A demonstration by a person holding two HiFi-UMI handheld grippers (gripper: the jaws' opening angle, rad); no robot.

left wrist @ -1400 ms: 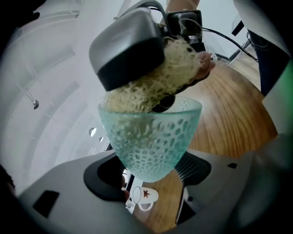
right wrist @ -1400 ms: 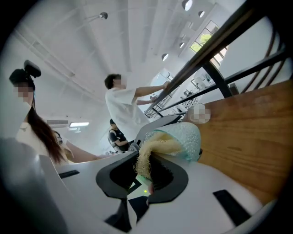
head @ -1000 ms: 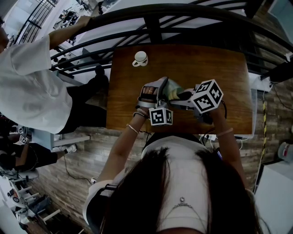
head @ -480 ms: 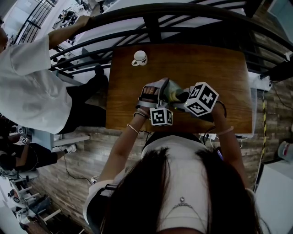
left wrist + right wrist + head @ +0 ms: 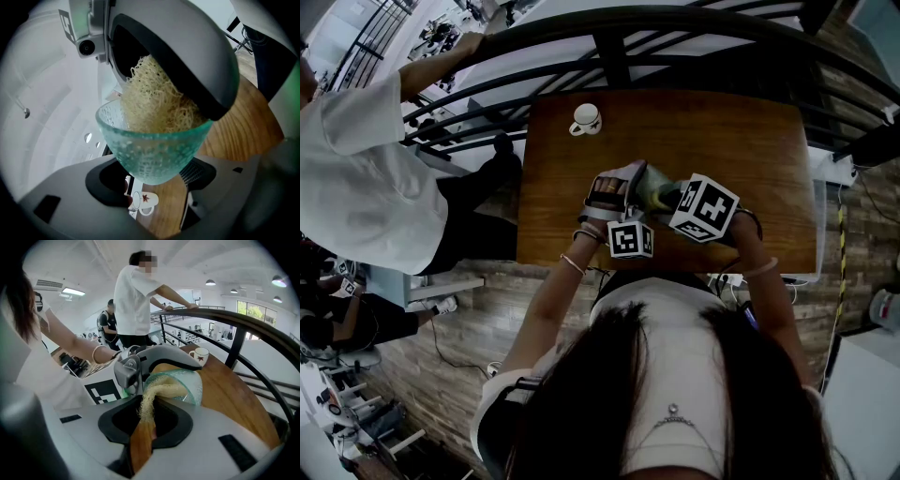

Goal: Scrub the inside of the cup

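The textured pale-green glass cup (image 5: 154, 145) is clamped by its base in the left gripper (image 5: 152, 180). The right gripper (image 5: 147, 425) is clenched on the wooden handle of the pale fibrous scrubber (image 5: 150, 397), whose head is inside the cup. The head is best pressed against the wall and twisted while the cup is braced. Against a second earlier, the right gripper is rolled and lower; the cup is unmoved.

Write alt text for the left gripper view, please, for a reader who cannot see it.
The left hand-held gripper clamps a textured green glass cup while the right hand-held gripper holds a pale fibrous scrubber inside it. Below, a white mug stands on the wooden table.
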